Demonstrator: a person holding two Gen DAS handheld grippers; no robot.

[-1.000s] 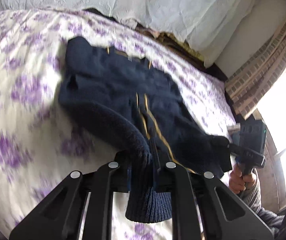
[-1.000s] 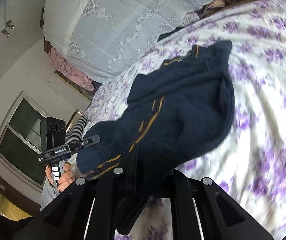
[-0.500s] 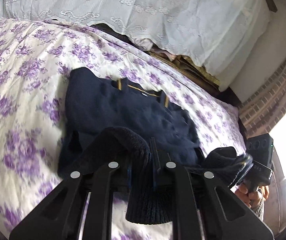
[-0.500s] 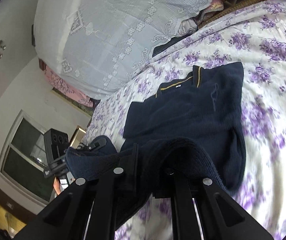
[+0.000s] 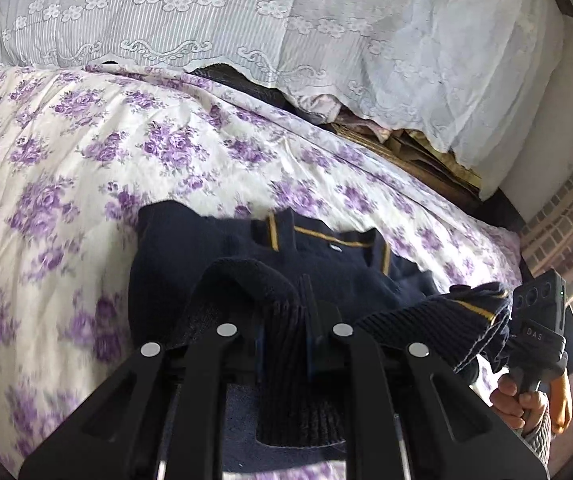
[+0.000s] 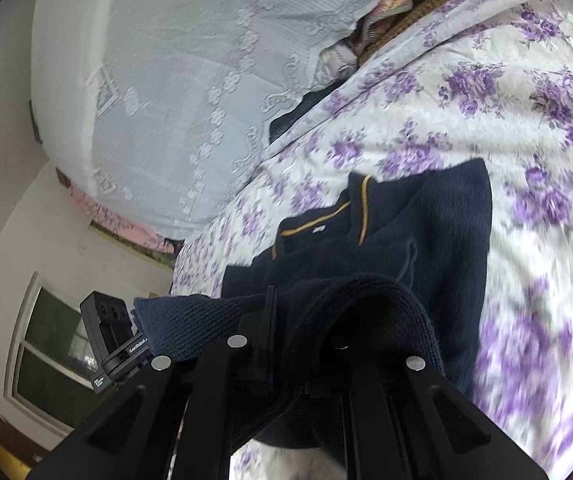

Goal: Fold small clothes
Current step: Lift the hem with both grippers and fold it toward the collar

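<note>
1. Up close in the left wrist view, the left gripper (image 5: 282, 344) has its tongs pinched narrow on the ribbed hem of the navy knit sweater (image 5: 246, 264), lifting it clear of the floral bedsheet (image 5: 66, 168), probably to carry the bottom toward the collar (image 5: 318, 236) at 12 o'clock. At 3 o'clock, the right gripper (image 5: 538, 332) holds the hem's other corner.
2. Seen from the right wrist view, the right gripper (image 6: 306, 344) has its tongs clamped narrow on bunched hem; the sweater (image 6: 438, 232) lies flat toward 1 o'clock. The left gripper (image 6: 118, 344) sits at 9 o'clock, keeping the hem taut between them, so the fold should land evenly.
</note>
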